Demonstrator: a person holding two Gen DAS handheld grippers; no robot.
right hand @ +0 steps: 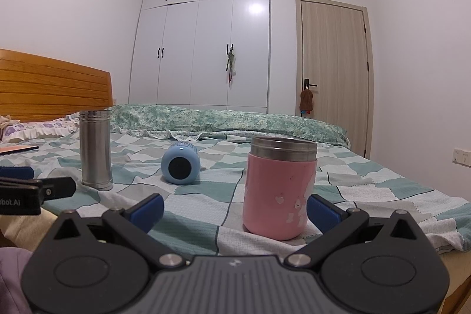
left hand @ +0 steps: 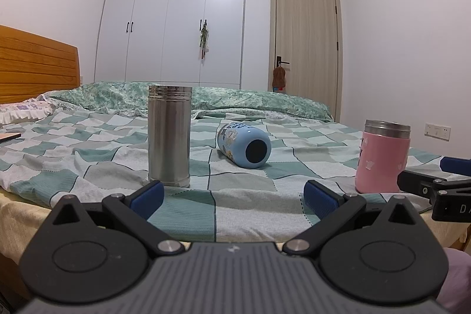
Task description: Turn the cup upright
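Blue cup (left hand: 244, 147) lies on its side at 12 o'clock; left gripper (left hand: 232, 197) and right gripper (right hand: 234, 209) gape wide, both empty

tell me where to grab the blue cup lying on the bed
Grip the blue cup across its round body, near the middle, with one finger on each curved side. It lies on its side with its dark-centred end facing the cameras, so come in low from the front. It sits roughly centred ahead of the left gripper, which is open.
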